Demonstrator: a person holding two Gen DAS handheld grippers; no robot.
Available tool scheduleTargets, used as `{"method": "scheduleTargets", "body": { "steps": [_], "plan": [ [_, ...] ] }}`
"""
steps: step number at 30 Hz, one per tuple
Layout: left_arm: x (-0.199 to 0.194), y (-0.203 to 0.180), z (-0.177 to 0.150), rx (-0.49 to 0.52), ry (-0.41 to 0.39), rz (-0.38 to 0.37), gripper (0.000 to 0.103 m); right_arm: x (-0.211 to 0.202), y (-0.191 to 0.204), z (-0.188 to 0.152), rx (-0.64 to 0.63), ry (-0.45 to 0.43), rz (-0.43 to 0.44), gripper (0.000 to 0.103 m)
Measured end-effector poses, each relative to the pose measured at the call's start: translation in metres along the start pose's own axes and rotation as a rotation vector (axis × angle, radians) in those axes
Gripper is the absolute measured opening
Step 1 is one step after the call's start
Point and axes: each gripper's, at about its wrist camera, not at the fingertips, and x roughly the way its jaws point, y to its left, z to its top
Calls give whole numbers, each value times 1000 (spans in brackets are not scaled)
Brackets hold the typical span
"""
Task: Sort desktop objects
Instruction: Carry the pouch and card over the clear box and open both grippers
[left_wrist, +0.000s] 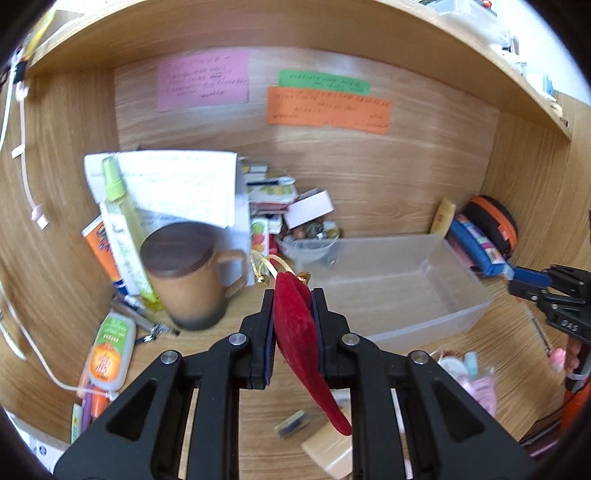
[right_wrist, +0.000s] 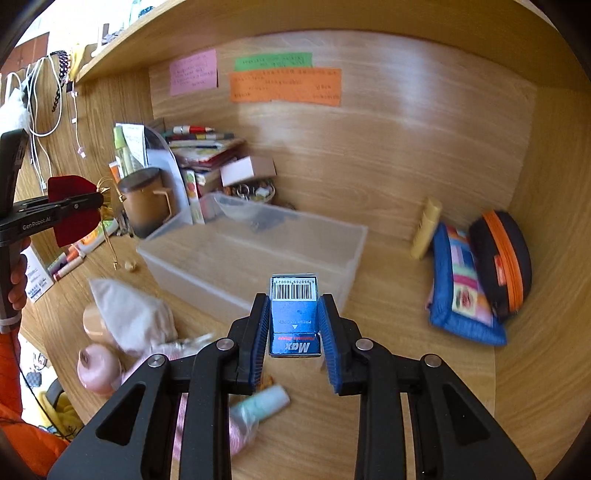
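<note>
The wooden desk (right_wrist: 424, 295) is crowded. A clear plastic bin (right_wrist: 255, 254) is seen mid-desk, a lidded brown mug (left_wrist: 188, 280) to its left. A red velvet pouch (left_wrist: 295, 325) is clenched in the left gripper (left_wrist: 293, 306); a blue staple box (right_wrist: 294, 314) is clamped by the right gripper (right_wrist: 293, 314), near the bin.

Both tongs (left_wrist: 292, 325) (right_wrist: 294, 325) clamped, tilted downward

Wooden desk (right_wrist: 406, 369) carries a clear bin (right_wrist: 258, 251), lidded mug (left_wrist: 184, 280) and blue pouch (right_wrist: 461, 291)
</note>
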Motion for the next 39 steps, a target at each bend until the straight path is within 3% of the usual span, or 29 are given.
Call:
{"method": "scheduleTargets", "body": {
  "steps": [10, 17, 27, 39],
  "plan": [
    [14, -13, 32, 29, -8, -60, 17, 26, -5, 35, -24, -9, 20, 25],
    [37, -19, 50, 61, 14, -78, 17, 55, -8, 53, -38, 32, 9, 25],
    [90, -32, 60, 100, 99, -123, 16, 93, -6, 66, -64, 98, 18, 25],
    [152, -46, 48, 143, 243, -159, 17, 134, 3, 57, -107, 193, 26, 25]
  ]
}}
